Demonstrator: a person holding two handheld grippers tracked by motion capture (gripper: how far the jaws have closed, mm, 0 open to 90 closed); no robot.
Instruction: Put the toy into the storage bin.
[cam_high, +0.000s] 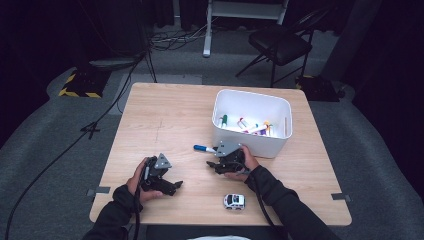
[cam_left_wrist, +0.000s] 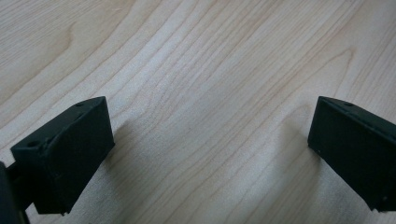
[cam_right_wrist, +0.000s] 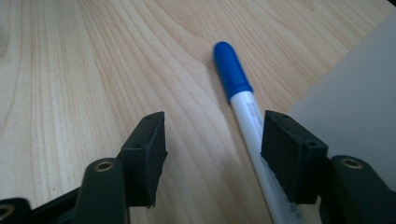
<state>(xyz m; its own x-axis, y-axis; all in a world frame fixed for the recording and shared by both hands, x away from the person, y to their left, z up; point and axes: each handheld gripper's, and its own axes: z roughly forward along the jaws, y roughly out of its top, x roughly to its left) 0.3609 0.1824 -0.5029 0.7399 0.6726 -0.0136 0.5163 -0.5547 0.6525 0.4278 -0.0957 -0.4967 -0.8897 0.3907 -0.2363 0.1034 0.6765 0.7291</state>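
Observation:
A white marker with a blue cap (cam_high: 203, 148) lies on the wooden table (cam_high: 165, 120), just left of a white bin (cam_high: 250, 142). My right gripper (cam_high: 212, 156) sits low at the marker's near end and is open. In the right gripper view the marker (cam_right_wrist: 243, 102) runs between the two jaws, close beside the right one, and the pads are not pressing on it. My left gripper (cam_high: 175, 186) rests near the table's front left, also open. In its own view the left gripper (cam_left_wrist: 210, 144) has bare wood between widely spread jaws.
The white bin holds several coloured markers (cam_high: 245, 125), and its wall (cam_right_wrist: 359, 93) stands right beside my right jaw. A small white toy car (cam_high: 234, 201) sits near the front edge. A folding chair (cam_high: 280, 42) and cables (cam_high: 125, 85) lie beyond the table.

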